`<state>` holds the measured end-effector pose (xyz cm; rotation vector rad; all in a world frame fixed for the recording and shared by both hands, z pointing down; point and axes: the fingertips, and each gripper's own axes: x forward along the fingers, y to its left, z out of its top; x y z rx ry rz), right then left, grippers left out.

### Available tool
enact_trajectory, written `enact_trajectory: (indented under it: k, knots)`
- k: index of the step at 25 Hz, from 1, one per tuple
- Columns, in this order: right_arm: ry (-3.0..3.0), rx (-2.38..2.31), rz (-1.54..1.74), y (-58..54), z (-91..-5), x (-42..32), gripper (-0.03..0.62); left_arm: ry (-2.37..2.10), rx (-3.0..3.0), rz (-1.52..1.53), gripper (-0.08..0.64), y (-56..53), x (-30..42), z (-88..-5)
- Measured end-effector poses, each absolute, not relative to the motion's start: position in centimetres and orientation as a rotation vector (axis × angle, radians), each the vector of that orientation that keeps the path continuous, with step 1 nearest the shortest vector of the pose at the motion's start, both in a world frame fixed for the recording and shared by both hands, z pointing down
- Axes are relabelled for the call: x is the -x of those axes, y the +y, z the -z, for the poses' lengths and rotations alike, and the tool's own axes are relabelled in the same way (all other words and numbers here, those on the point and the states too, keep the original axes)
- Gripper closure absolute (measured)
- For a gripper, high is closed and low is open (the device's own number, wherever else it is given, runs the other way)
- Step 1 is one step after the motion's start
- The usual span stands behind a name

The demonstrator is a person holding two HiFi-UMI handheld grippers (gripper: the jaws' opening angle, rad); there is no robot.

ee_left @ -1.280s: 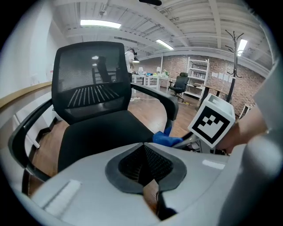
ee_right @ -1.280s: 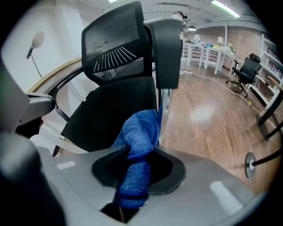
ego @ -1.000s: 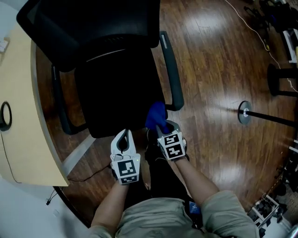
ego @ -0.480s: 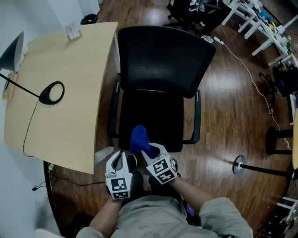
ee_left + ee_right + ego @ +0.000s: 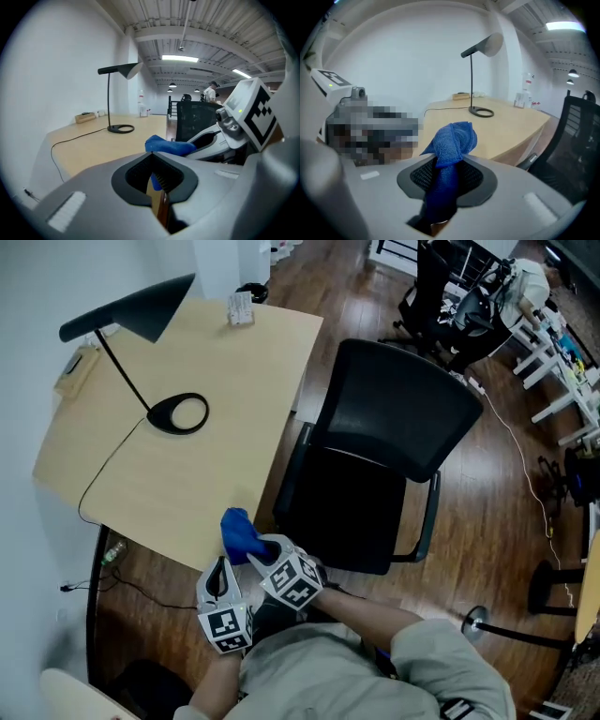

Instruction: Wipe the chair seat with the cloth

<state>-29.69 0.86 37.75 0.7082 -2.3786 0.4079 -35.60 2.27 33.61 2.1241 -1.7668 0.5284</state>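
The right hand-held gripper point(image 5: 440, 185) is clenched on the blue cloth point(image 5: 452, 140). The cloth rises out from between its jaws in a bunched fold, and a darker tail of it runs down into the jaw slot. In the head view the cloth shows over the near edge of the pale wooden surface point(image 5: 159, 474), left of the chair seat point(image 5: 361, 517) and not touching it.

The left hand-held gripper point(image 5: 221, 570) sits just left of the right one, close to the person's body. Its jaws are closed together with nothing between them; the blue seen past them in the left gripper view is the cloth in the other gripper.

The black chair point(image 5: 398, 418) stands right of the surface on a dark wooden floor point(image 5: 487, 531). Its backrest is on the far side, and an armrest runs along each side of the seat. Nothing lies on the seat.

A black desk lamp point(image 5: 141, 315) stands on the surface, and its ring-shaped base point(image 5: 178, 413) sits toward the middle. A thin cable point(image 5: 108, 470) runs from the base to the near left edge. A small box point(image 5: 241, 308) stands at the far edge.
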Motion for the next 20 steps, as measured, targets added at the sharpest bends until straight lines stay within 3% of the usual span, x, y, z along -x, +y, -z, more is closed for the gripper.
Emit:
enact_trajectory:
  k: [10,16,20]
  knots:
    - [-2.321,-0.648,-0.509,-3.4,-41.5,39.3,0.489,-1.901,-1.941,-0.491,0.555,4.5,44.2,-34.1]
    - [-2.264,-0.59,-0.515,-3.2,-44.5,41.2,0.483,-1.9,-1.925,-0.49,0.555,4.3,45.2,-34.6]
    - [-2.288,-0.549,-0.554,-3.2,-44.7,41.8,0.446,-1.863,-1.964,-0.494,0.555,3.1,44.6,-34.9]
